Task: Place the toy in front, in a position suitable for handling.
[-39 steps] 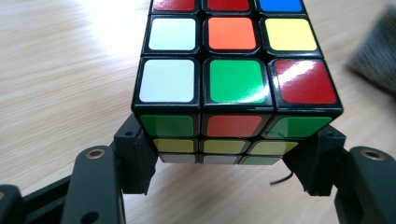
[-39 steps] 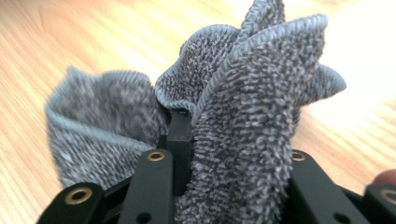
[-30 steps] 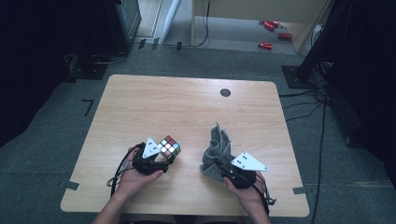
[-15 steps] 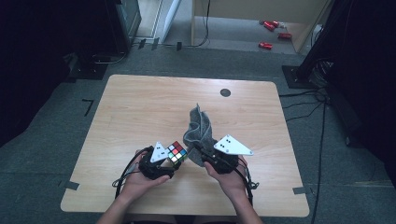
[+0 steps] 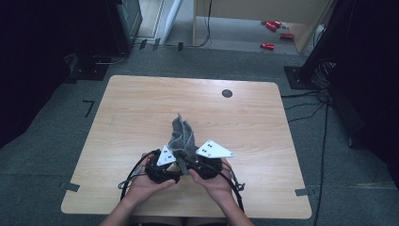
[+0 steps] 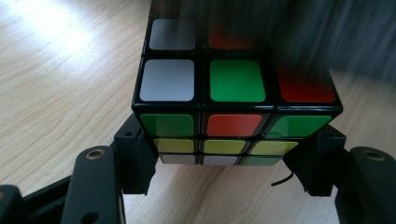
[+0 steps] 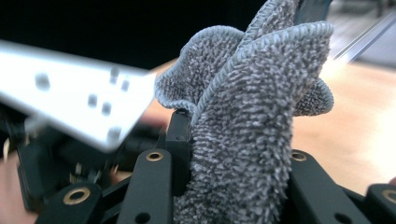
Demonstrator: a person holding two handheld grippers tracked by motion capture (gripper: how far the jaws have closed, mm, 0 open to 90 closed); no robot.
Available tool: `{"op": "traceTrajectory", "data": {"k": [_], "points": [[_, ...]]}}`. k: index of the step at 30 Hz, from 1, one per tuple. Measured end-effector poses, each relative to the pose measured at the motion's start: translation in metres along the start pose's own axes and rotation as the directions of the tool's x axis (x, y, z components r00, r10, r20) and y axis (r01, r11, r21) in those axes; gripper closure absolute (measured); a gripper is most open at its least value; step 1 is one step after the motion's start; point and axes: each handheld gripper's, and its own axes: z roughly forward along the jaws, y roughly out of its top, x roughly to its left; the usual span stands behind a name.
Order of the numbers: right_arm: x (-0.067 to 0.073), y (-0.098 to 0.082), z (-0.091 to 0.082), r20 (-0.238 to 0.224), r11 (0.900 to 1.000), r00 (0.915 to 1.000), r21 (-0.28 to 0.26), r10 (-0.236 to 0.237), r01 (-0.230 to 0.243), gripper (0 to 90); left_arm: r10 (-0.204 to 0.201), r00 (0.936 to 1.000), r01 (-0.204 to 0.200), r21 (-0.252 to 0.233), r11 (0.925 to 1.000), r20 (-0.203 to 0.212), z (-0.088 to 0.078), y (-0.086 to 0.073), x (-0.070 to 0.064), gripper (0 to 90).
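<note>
The left gripper [image 5: 162,167] and the right gripper [image 5: 202,165], low in the middle of the high view, are black, boxy tools. Each carries a pale grey three-cornered plate on top, marked with a few small dark dots. Thin black cables loop from them toward the lower edge of the frame. Up close, at the bottom of each gripper view, the fingers [image 6: 135,161] are matt black plastic blocks on flat black links, joined by brass-coloured rivets. The person's forearms are bare, with no sleeves showing.
</note>
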Motion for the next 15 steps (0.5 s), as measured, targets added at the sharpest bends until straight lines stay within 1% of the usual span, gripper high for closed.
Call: {"op": "traceTrajectory", "data": {"k": [1, 2, 3, 5, 6, 7, 8, 10, 11, 12, 14, 15], "points": [[0.008, -0.009, 0.009, -0.023, 1.000, 0.9997, 0.028, -0.002, 0.003, 68.2, 0.005, 0.9999, -0.005, 0.011, 0.9999, -0.013, 0.000, 0.000, 0.000, 34.4], [0.008, -0.009, 0.009, -0.023, 1.000, 0.9997, 0.028, -0.002, 0.003, 68.2, 0.005, 0.9999, -0.005, 0.011, 0.9999, -0.013, 0.000, 0.000, 0.000, 34.5], [0.011, -0.011, 0.012, -0.025, 0.999, 0.9996, 0.030, -0.013, 0.014, 68.1, 0.009, 0.9998, -0.009, 0.015, 0.9998, -0.019, -0.001, -0.001, 0.000, 34.5], [0.018, -0.013, 0.014, -0.014, 0.998, 0.9985, 0.030, -0.053, 0.053, 67.8, 0.009, 0.9999, -0.009, 0.008, 0.9999, -0.011, -0.001, -0.001, 0.001, 34.5], [0.020, -0.013, 0.014, -0.001, 0.996, 0.9969, 0.029, -0.079, 0.079, 67.4, 0.007, 0.9999, -0.007, 0.001, 1.0000, -0.009, -0.002, 0.000, 0.001, 34.5], [0.018, -0.012, 0.011, 0.024, 0.993, 0.9931, 0.026, -0.115, 0.114, 66.6, 0.011, 0.9999, -0.011, -0.009, 0.9999, -0.008, -0.003, 0.000, 0.001, 34.6], [0.018, -0.012, 0.011, 0.024, 0.993, 0.9931, 0.026, -0.115, 0.114, 66.6, 0.011, 0.9999, -0.011, -0.014, 0.9998, -0.007, -0.004, 0.001, 0.000, 34.6], [0.012, -0.011, 0.009, 0.039, 0.994, 0.9935, 0.024, -0.107, 0.107, 66.4, 0.013, 0.9999, -0.014, -0.015, 0.9998, -0.007, -0.004, 0.001, -0.001, 34.7], [0.002, -0.011, 0.007, 0.065, 0.996, 0.9947, 0.035, -0.080, 0.078, 66.7, 0.015, 0.9999, -0.015, -0.013, 0.9998, -0.006, -0.004, 0.001, -0.001, 34.7], [0.002, -0.011, 0.007, 0.065, 0.996, 0.9947, 0.035, -0.080, 0.078, 66.7, 0.016, 0.9999, -0.017, -0.009, 0.9998, -0.005, -0.003, 0.001, -0.001, 34.7], [-0.005, -0.012, 0.007, 0.090, 0.997, 0.9940, 0.047, -0.062, 0.058, 67.0, 0.019, 0.9998, -0.019, -0.003, 0.9998, -0.009, -0.002, -0.001, 0.000, 34.6], [-0.009, -0.014, 0.006, 0.099, 0.998, 0.9945, 0.052, -0.035, 0.030, 67.0, 0.019, 0.9998, -0.019, -0.001, 0.9998, -0.009, -0.002, -0.001, 0.001, 34.7]]}}
